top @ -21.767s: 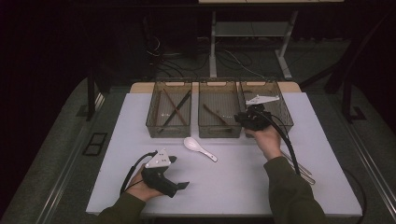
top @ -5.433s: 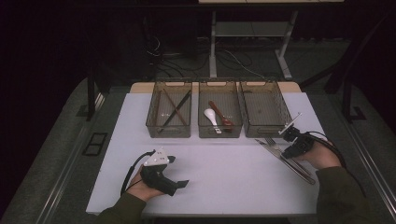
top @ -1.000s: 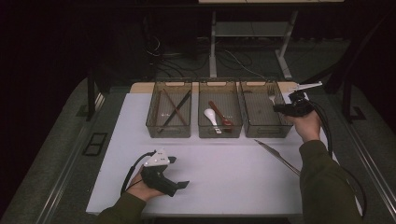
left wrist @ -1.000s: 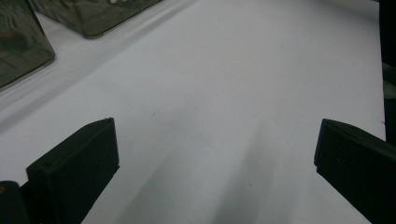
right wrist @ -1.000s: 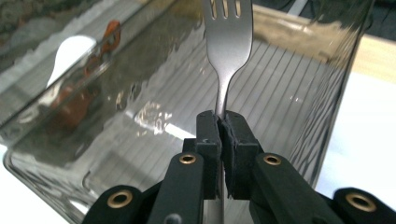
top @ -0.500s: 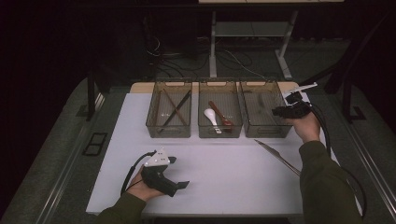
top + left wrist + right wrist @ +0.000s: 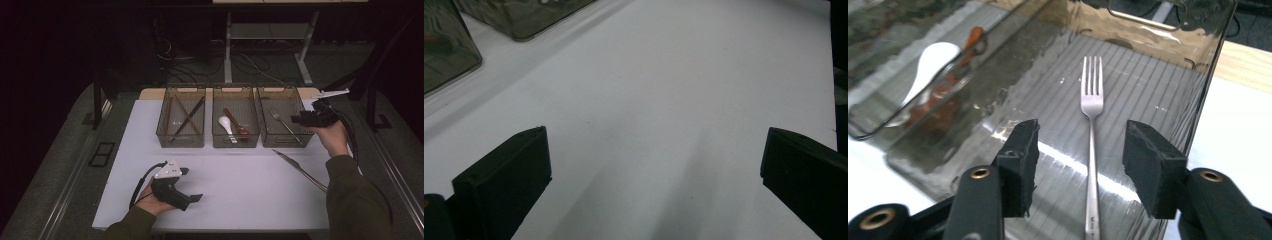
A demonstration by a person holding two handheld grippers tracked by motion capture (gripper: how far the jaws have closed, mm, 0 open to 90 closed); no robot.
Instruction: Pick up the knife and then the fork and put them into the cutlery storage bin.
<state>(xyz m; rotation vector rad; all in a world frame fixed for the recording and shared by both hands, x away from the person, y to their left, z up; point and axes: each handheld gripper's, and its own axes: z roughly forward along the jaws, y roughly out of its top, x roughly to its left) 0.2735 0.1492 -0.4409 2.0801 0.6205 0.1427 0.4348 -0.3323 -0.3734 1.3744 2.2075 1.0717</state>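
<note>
now fork point(image 7: 1091, 150) loose below opening right gripper point(image 7: 1080, 165)

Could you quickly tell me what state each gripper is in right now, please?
Left gripper: open, empty, over the white table.
Right gripper: jaws just opening, pads clear of the fork lying in the right bin.

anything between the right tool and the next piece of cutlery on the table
Nothing visible. The right tool, open, hangs at the right-hand clear plastic bin holding the silver metal fork. The remaining long silver utensil lies on bare white tabletop just below that bin.
</note>
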